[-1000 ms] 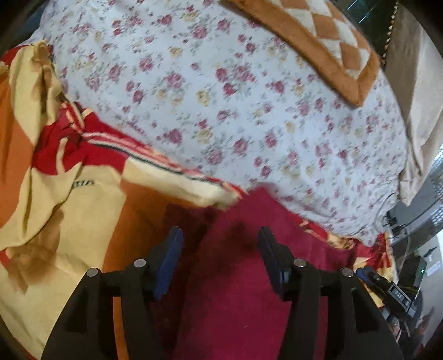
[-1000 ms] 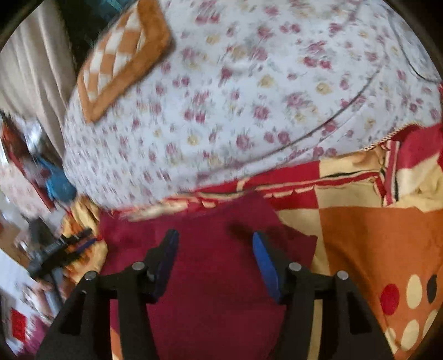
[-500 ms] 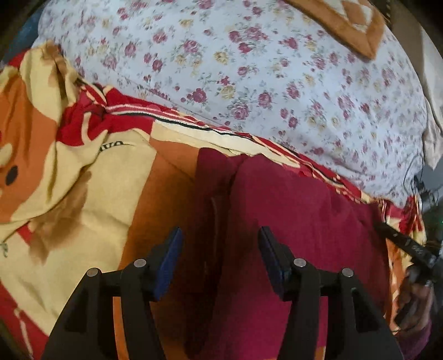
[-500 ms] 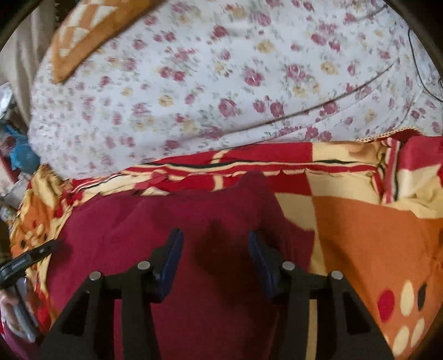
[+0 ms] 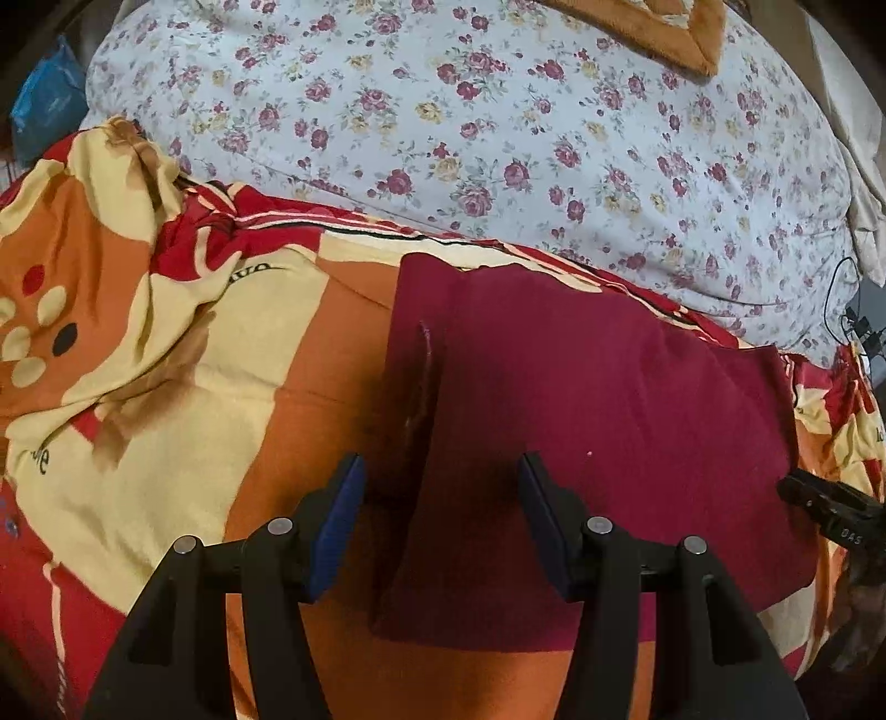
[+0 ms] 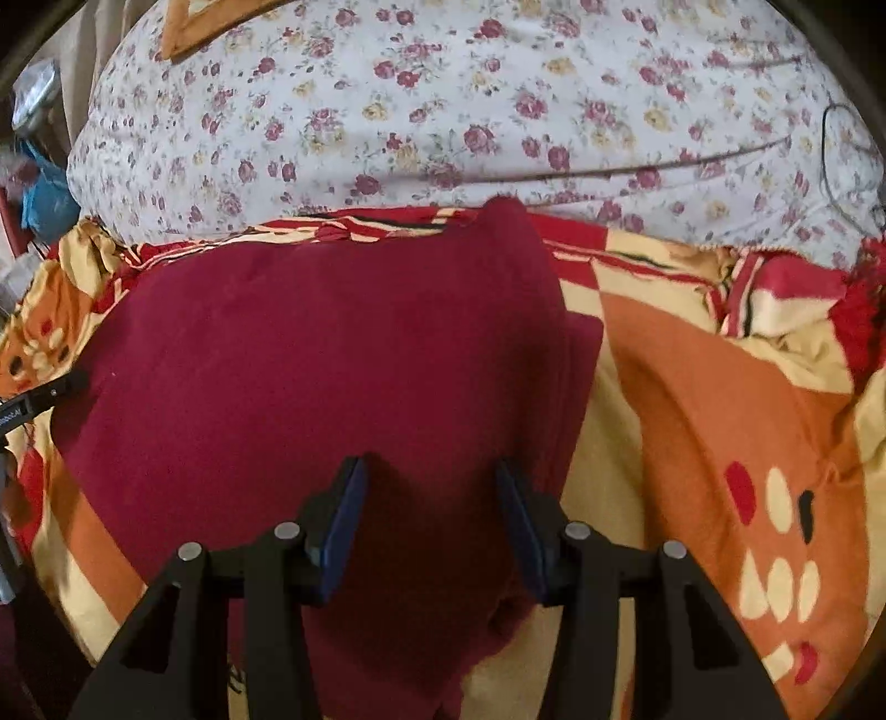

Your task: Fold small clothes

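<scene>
A dark red garment lies spread on an orange, yellow and red patterned blanket. Its left edge is folded over and forms a raised crease. My left gripper is open above that left edge, with nothing between its blue pads. In the right wrist view the same garment fills the middle, with a folded flap along its right side. My right gripper is open over the garment's near right part and holds nothing. The other gripper's black tip shows at the right edge of the left view and the left edge of the right view.
A white sheet with small flowers covers the bed behind the blanket. An orange checked mat lies at the far end. A black cable lies at the right. A blue bag sits beside the bed.
Both grippers have drawn back and risen, still open. More of the red garment and blanket shows now. The garment lies flatter and wider than a second ago.
</scene>
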Available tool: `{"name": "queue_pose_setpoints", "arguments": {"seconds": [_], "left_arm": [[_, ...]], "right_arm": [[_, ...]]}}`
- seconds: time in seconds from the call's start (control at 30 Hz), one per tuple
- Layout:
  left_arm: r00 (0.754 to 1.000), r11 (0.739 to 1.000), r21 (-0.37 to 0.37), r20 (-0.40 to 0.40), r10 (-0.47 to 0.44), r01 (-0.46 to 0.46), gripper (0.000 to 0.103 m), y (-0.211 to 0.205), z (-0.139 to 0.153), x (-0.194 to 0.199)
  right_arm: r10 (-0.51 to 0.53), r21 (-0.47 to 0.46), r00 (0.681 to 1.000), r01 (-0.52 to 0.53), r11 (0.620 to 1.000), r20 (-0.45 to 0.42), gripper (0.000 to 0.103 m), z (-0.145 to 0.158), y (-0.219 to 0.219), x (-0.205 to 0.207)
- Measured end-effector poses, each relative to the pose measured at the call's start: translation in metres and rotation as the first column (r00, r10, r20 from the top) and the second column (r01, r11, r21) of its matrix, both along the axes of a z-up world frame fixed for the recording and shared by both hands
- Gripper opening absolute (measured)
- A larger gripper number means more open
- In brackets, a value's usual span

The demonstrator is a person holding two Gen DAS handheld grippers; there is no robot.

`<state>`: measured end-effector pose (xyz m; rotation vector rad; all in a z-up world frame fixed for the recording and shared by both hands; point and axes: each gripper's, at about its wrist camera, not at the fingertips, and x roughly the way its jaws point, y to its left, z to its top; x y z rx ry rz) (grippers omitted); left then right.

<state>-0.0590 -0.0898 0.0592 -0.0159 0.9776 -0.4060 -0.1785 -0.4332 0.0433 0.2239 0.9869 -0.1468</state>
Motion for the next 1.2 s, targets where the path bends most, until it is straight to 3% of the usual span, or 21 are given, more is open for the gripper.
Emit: {"name": "queue_pose_setpoints", "arguments": {"seconds": [0.27,0.47,0.63,0.7,0.83,0.97,1.1,1.2], "left_arm": [[1.000,1.000,-0.021,0.015,0.006,-0.005,0.045,0.006,0.000,-0.004],[1.000,0.995,-0.099,0.002,0.008,-0.008,0.045,0.016,-0.001,-0.001],[1.000,0.989,-0.145,-0.015,0.012,-0.014,0.045,0.024,-0.004,0.006],[0.999,0.986,-0.167,-0.036,-0.007,0.001,0.035,0.023,-0.008,0.009],[0.999,0.987,-0.157,-0.021,-0.039,0.036,0.000,0.019,-0.008,0.006],[0.999,0.987,-0.158,-0.006,-0.040,0.038,0.000,0.021,0.001,-0.004],[0.996,0.984,-0.176,-0.082,-0.016,0.002,0.000,0.037,-0.010,-0.009],[0.997,0.985,-0.171,-0.082,-0.002,-0.012,0.000,0.039,-0.012,-0.013]], "right_arm": [[-0.012,0.052,0.998,0.010,0.999,0.054,0.054,0.028,0.011,-0.028],[-0.053,0.004,0.998,0.053,0.999,-0.035,0.065,-0.004,0.007,-0.037],[-0.070,0.093,0.997,0.069,0.993,0.011,0.066,0.002,0.001,-0.051],[-0.069,0.106,0.997,0.067,0.992,0.020,0.066,0.004,0.002,-0.052],[-0.045,0.093,0.999,0.043,0.995,0.022,0.066,0.002,0.010,-0.047],[-0.039,0.092,0.999,0.035,0.995,0.036,0.066,0.005,0.013,-0.046],[-0.028,0.127,0.998,0.021,0.992,0.054,0.066,0.012,0.013,-0.051],[-0.011,0.112,0.999,0.006,0.994,0.049,0.066,0.011,0.014,-0.053]]}}
